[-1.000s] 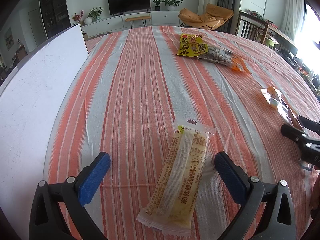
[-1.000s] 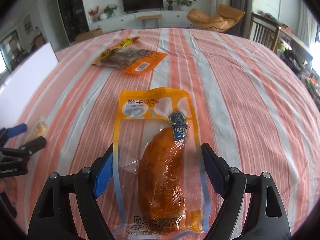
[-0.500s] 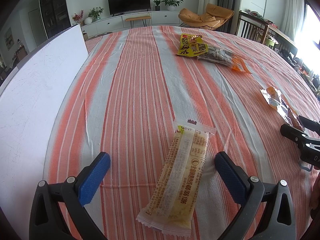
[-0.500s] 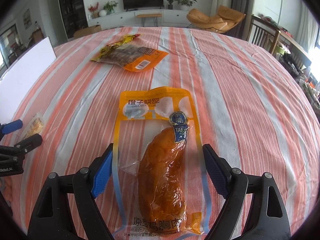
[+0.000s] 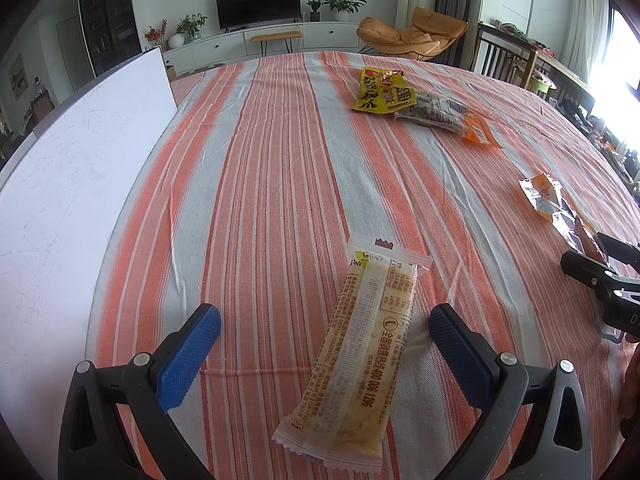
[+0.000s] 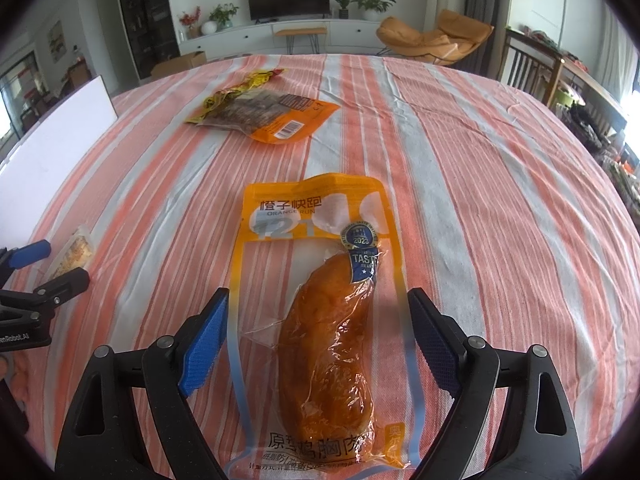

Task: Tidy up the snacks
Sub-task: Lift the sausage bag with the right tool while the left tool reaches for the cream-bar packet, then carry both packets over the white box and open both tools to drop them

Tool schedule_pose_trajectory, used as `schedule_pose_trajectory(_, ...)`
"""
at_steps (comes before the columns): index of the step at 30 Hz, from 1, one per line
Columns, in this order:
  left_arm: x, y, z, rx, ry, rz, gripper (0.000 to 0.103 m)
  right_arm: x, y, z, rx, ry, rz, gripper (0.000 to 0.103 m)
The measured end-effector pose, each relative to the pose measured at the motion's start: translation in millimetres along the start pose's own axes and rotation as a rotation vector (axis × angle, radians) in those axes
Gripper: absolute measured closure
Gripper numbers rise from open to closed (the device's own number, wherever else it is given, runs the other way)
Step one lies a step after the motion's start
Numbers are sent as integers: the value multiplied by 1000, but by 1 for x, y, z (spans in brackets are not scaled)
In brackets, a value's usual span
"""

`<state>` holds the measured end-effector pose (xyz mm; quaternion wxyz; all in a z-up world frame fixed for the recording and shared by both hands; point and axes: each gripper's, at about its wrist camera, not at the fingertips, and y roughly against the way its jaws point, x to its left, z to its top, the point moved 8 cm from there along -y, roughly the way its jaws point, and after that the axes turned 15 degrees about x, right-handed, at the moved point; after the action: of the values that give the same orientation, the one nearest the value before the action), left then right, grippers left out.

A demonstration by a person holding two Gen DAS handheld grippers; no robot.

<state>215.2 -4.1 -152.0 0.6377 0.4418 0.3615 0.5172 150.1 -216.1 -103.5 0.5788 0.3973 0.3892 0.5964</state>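
A long pale yellow snack bar packet [image 5: 360,344] lies on the striped tablecloth between the open fingers of my left gripper [image 5: 324,320]; it also shows in the right wrist view [image 6: 74,254]. An orange chicken breast pouch [image 6: 324,308] lies between the open fingers of my right gripper [image 6: 318,304]; its top shows in the left wrist view [image 5: 548,198]. Neither gripper touches its packet. Far back lie a yellow snack bag [image 5: 380,94] and a dark-and-orange snack bag [image 6: 272,116].
A white board [image 5: 60,184] lies along the table's left side. The right gripper [image 5: 600,276] shows at the right edge of the left wrist view, the left gripper [image 6: 28,280] at the left edge of the right wrist view. Chairs stand beyond the table's far right.
The right gripper has pulled back and lifted slightly, so the pouch and far bags sit a little lower in its view. The left gripper has not moved.
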Motion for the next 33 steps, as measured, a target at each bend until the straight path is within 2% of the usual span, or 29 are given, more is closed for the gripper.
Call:
schedule_pose_trajectory(4, 0, 0, 0, 2, -3, -6, 0, 0, 0, 0, 0, 0, 3, 13)
schedule_pose_trajectory(5, -1, -1, 1, 22, -23, -15, 0, 0, 0, 0, 3, 2, 17, 9)
schedule_pose_trajectory(8, -2, -2, 1, 97, -95, -57, 0, -1, 0, 3, 31, 11, 113, 4)
schedule_pose_trajectory(10, -1, -1, -2, 119, -115, -67, 0, -9, 3, 6, 90, -6, 224, 4)
schedule_pose_trajectory(12, -1, -1, -7, 137, -133, -43, 0, -20, 5, 8, 175, -67, 326, 6)
schedule_pose_trajectory(15, -8, -1, -9, 159, -128, -38, 1, -26, 2, 9, 295, -139, 332, 6)
schedule_pose_trajectory(16, -10, -1, -11, 161, -129, -37, 4, -24, 0, 9, 322, -138, 305, 6)
schedule_pose_trajectory(18, -17, 6, -11, 132, -140, -41, 27, -14, -5, 7, 368, -72, 198, 6)
schedule_pose_trajectory(19, -19, 12, -12, 111, -148, -50, 61, -10, -7, 6, 382, -32, 140, 9)
schedule_pose_trajectory(20, -21, 15, -13, 107, -149, -52, 74, -6, -8, 2, 390, 15, 50, 21)
schedule_pose_trajectory(21, -21, 16, -15, 107, -148, -35, 74, -5, -6, 0, 379, 40, -7, 23)
schedule_pose_trajectory(22, -20, 17, -17, 96, -148, -38, 74, -4, -2, -2, 365, 47, -18, 27)
schedule_pose_trajectory(23, -19, 19, -21, 87, -134, -61, 74, -4, 3, -3, 349, 45, -16, 38)
schedule_pose_trajectory(24, -15, 25, -26, 70, -97, -113, 74, -5, 13, -3, 322, 37, 1, 48)
schedule_pose_trajectory(25, -12, 29, -28, 58, -63, -161, 74, -6, 23, -3, 306, 17, 33, 64)
schedule_pose_trajectory(26, -9, 35, -31, 42, -26, -213, 74, -7, 32, -5, 307, -28, 127, 64)
schedule_pose_trajectory(27, -4, 44, -33, 19, 20, -270, 75, -7, 35, -6, 309, -56, 184, 64)
schedule_pose_trajectory(31, 12, 76, -32, -52, 98, -369, 74, -10, 42, -4, 287, -152, 326, 65)
schedule_pose_trajectory(33, 22, 99, -28, -94, 122, -405, 74, -4, 47, -3, 273, -220, 464, 65)
